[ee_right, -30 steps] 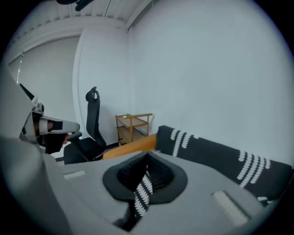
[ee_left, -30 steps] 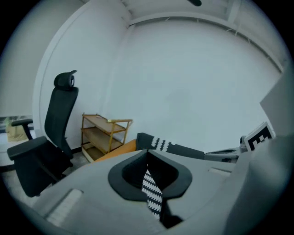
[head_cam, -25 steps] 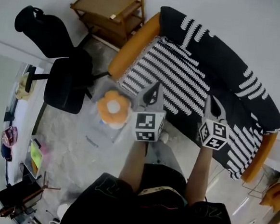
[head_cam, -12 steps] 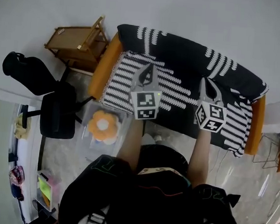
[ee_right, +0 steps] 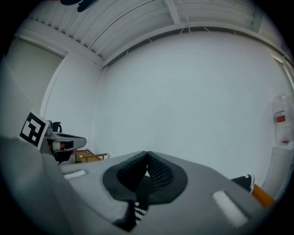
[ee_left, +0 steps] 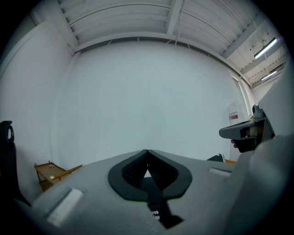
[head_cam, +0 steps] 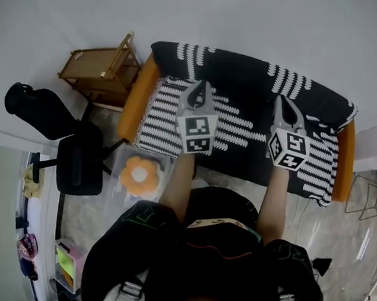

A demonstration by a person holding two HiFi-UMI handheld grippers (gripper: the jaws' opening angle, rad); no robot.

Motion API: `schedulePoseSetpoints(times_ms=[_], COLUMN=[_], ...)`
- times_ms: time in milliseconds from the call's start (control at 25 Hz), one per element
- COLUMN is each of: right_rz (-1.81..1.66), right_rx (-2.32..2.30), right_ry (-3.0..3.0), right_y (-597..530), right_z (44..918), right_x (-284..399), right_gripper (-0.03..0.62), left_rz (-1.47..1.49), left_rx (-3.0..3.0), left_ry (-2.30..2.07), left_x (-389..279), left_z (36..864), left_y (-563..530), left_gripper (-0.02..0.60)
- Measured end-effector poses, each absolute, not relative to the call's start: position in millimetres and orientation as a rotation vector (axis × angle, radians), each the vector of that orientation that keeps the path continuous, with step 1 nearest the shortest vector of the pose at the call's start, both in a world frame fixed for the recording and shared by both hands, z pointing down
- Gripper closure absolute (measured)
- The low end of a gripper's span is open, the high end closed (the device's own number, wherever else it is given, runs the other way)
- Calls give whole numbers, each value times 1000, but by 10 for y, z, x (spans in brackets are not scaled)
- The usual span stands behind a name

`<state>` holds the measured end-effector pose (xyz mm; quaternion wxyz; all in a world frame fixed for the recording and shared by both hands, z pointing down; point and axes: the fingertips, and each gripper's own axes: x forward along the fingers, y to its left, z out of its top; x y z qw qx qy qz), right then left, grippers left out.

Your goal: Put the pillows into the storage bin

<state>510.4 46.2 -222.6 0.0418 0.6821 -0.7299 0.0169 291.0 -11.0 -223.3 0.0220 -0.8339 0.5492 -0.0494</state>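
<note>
**Tongs empty over sofa; flower pillow in bin**

The left tongs (head_cam: 200, 86) and right tongs (head_cam: 283, 99) are both clenched on nothing and held level above the sofa (head_cam: 245, 86). The orange flower pillow (head_cam: 140, 176) lies inside the clear storage bin (head_cam: 115, 186) on the floor, to the left of the person. The striped cushion (head_cam: 159, 115) at the sofa's left end appears to be the next item. Recommended: release both tongs before descending, grip opposite edges, then carry it left over the bin.
</note>
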Motion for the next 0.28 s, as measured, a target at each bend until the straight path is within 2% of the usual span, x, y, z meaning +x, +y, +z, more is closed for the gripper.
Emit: schedulePoseSetpoints(times_ms=[280], right_rz=[47], right_rx=[2073], right_ry=[-2253], right_y=[445], right_z=[-2227], right_x=[5134], right_gripper=[591], left_rz=[-142], left_rx=[-2587], left_ry=[1693], left_x=[2952], left_z=[-2233], left_y=[-83], left_gripper=[571])
